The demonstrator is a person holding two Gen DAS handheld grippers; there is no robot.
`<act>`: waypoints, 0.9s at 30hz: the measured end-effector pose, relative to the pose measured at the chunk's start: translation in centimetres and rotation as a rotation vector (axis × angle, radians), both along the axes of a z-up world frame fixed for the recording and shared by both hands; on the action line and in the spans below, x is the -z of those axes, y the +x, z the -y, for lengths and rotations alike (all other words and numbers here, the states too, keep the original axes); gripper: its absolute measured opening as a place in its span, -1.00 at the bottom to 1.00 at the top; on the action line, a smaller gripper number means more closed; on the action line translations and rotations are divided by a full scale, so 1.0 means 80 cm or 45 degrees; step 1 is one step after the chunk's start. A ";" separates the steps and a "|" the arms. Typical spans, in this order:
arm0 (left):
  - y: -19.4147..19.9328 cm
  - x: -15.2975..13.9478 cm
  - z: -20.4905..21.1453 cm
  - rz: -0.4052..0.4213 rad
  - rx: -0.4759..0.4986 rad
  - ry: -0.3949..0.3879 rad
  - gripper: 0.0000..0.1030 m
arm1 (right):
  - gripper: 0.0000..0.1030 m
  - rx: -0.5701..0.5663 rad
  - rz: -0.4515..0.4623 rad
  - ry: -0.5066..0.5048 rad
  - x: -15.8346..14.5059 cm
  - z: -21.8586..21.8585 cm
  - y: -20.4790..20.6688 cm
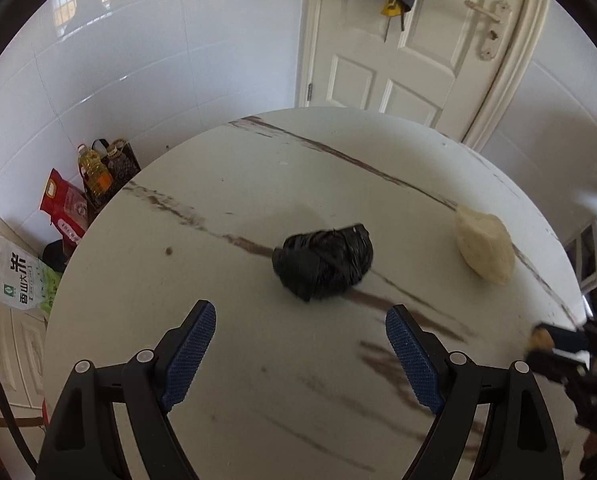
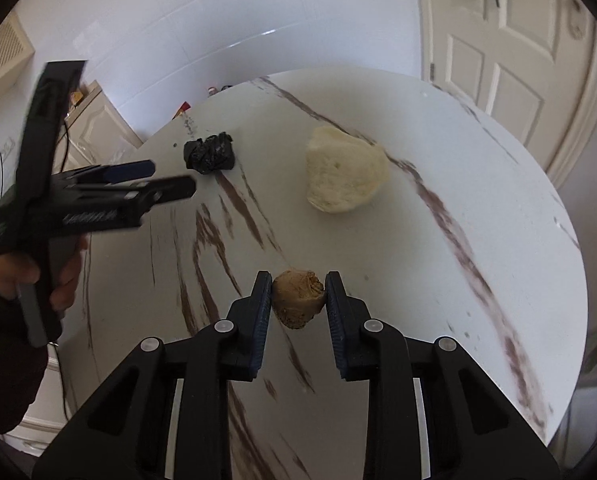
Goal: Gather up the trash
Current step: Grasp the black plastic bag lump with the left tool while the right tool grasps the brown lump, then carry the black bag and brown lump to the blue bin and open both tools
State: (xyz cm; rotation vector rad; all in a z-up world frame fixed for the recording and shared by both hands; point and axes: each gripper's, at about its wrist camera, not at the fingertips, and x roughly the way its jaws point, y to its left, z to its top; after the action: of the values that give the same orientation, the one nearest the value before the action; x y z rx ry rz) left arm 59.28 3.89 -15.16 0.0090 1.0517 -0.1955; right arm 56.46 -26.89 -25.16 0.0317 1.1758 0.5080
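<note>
Right tongs (image 2: 298,296) clenching brown wad (image 2: 298,298) on desk (image 2: 438,260); off-centre pinch risking slip. Left tongs (image 1: 300,334) gaping, nearing black wad (image 1: 323,266); risking nudging it away.

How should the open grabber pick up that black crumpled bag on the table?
Probably from above, straight ahead of the left gripper, whose jaws stand wide and empty. Close on the black bag across its narrower middle. It is a loose scrunched wad lying flat on the table, with bare tabletop on both sides for the fingers.
</note>
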 end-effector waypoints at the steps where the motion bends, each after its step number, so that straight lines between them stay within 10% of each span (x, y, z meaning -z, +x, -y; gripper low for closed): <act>1: 0.007 0.001 0.004 -0.002 0.011 0.014 0.63 | -0.51 0.013 -0.017 0.002 0.000 0.006 -0.001; 7: 0.033 0.014 0.021 0.015 0.040 0.045 0.52 | -0.51 0.064 -0.045 0.023 -0.003 0.039 -0.008; 12: 0.040 0.021 0.031 0.047 0.100 0.039 -0.23 | -0.51 0.078 0.008 0.046 -0.009 0.054 -0.017; 27: -0.156 -0.040 0.086 0.242 0.285 0.017 -0.28 | -0.51 0.134 0.281 0.099 -0.039 0.096 -0.113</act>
State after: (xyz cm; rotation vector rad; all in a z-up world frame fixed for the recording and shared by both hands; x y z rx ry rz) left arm 46.80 -3.00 -11.93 0.1547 0.8611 -0.3831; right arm 47.41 -34.55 -22.03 0.1013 0.9334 0.4515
